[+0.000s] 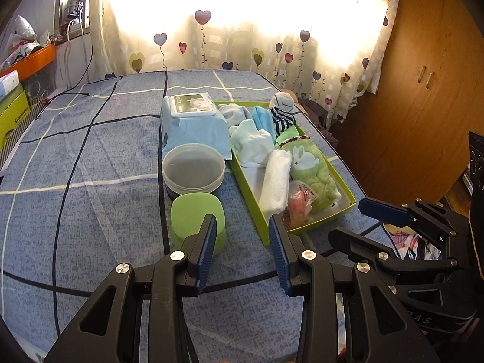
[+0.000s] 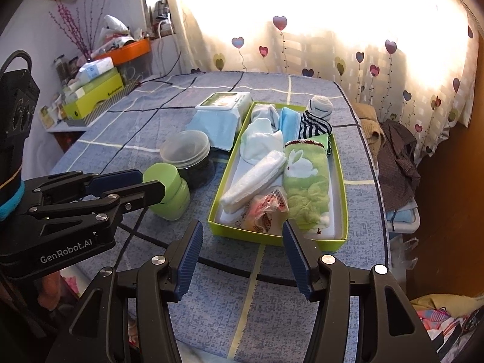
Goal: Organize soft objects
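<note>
My left gripper [image 1: 242,227] hangs above the near edge of the bed [image 1: 90,151], its jaws parted with nothing between them; past its left finger stands the green cup [image 1: 196,220], upside down, and past its right finger the near corner of the green box [image 1: 352,204]. My right gripper [image 2: 240,233] is spread wider, also empty, pointing at the near end of that box. The box lies lengthwise on the blue checked sheet and holds the soft things: a green rabbit towel [image 2: 305,178] along its right side, a rolled white cloth [image 2: 254,178] beside it on the left, a crinkly pink packet [image 2: 266,208] at the near end touching both, pale socks [image 2: 260,139] in the middle, a blue mask [image 2: 289,122] and a striped sock [image 2: 313,124] at the far end, with a rolled sock [image 2: 320,104] perched on the far rim. Left of the box, in a row running away from me, stand the cup, a clear-lidded jar [image 1: 193,169] with dark contents, and a pack of wipes [image 1: 193,121]. In the right view my left gripper reaches in from the left, just beside the cup. Heart-print curtains [image 1: 242,45] glow behind the bed.
</note>
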`<state>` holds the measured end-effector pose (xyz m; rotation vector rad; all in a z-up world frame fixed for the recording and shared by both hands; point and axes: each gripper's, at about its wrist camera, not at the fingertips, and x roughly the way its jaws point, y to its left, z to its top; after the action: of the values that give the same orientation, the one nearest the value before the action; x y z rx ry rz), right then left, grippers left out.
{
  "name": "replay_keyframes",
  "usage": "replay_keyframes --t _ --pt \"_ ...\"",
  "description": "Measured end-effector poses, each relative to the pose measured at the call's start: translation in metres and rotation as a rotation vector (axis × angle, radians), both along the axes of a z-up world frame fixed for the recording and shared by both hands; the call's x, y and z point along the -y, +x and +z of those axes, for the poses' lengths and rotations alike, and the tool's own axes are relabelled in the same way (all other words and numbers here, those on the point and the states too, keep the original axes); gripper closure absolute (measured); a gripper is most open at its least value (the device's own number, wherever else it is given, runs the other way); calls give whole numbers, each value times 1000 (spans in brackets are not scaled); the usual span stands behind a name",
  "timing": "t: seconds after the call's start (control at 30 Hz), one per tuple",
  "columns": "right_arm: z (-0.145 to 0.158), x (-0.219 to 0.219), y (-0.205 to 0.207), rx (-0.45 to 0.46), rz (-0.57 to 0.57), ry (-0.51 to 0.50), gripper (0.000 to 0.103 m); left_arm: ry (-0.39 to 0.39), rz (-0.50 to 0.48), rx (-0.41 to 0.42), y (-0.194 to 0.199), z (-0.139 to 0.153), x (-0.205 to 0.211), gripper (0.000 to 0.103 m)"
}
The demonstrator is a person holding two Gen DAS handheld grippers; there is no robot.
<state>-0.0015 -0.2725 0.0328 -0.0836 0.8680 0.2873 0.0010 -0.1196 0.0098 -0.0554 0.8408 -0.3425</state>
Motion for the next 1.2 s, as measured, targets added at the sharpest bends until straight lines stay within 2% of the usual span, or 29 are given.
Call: replay_keyframes --t 1.2 --pt "-3 0 5 -14 2 3 47 44 4 -3 9 -6 5 66"
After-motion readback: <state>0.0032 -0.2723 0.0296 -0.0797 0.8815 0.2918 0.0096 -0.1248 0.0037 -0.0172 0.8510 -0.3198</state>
